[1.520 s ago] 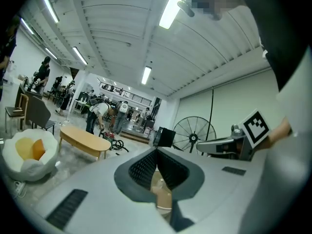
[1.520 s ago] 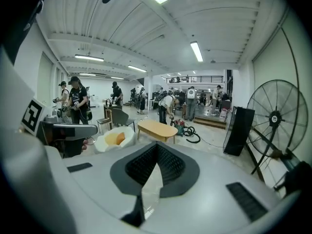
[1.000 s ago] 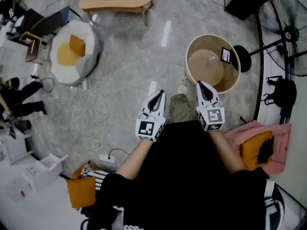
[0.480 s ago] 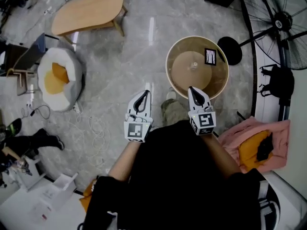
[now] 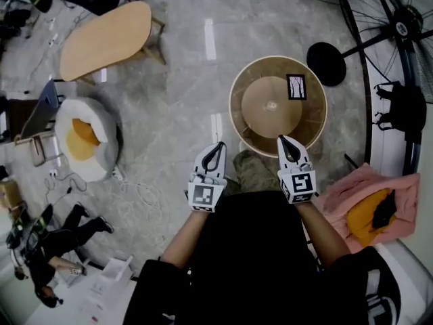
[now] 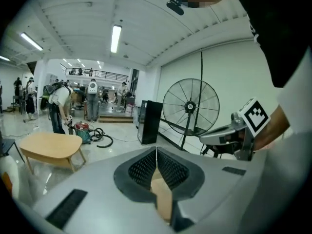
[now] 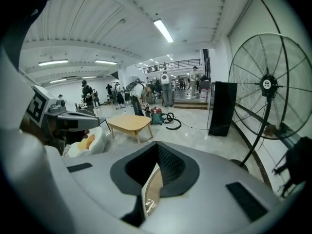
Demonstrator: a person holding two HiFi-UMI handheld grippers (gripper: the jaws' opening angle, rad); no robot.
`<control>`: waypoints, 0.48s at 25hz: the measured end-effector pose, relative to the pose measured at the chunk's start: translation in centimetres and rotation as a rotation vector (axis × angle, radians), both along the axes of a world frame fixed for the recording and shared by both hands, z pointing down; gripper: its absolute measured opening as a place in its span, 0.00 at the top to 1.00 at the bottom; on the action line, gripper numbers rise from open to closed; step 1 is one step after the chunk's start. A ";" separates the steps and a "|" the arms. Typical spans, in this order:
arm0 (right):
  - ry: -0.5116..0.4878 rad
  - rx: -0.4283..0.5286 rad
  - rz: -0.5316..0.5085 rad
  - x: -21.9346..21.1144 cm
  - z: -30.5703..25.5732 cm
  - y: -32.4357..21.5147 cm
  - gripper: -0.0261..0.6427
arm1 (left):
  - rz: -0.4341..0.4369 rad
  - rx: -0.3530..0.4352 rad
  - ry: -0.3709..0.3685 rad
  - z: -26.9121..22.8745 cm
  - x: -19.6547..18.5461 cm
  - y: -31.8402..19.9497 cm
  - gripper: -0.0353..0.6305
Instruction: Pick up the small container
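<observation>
Left tongs (image 5: 220, 145) and right tongs (image 5: 281, 139) closed empty, small container (image 5: 296, 87) beyond the right one

The grey floor (image 5: 176, 87) bears a round table (image 5: 238, 124), a low wooden table (image 5: 101, 40) and perhaps a beanbag (image 5: 105, 144).

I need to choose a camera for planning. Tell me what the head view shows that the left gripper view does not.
Only the head view: the pink cloth and the small picture card. Only the left gripper view: the ceiling light and standing people. Both: the fan and the low wooden table.
</observation>
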State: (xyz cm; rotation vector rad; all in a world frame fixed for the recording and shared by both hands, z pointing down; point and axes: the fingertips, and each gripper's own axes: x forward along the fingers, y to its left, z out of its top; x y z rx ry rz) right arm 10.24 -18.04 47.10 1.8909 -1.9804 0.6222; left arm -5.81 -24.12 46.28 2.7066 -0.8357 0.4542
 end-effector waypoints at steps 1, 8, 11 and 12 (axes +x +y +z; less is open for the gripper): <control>-0.004 -0.007 0.011 0.8 1.4 -0.8 0.94 | 0.027 -0.015 -0.012 2.2 1.1 -0.8 0.91; -0.039 -0.121 0.134 3.4 12.0 -1.3 0.94 | 0.253 -0.090 -0.074 16.9 8.4 -2.4 0.91; -0.047 -0.122 0.216 4.4 14.7 -1.2 0.94 | 0.342 -0.113 -0.070 21.8 10.8 -2.8 0.91; -0.052 -0.122 0.236 4.6 15.6 -1.2 0.94 | 0.360 -0.122 -0.068 23.2 11.6 -3.0 0.91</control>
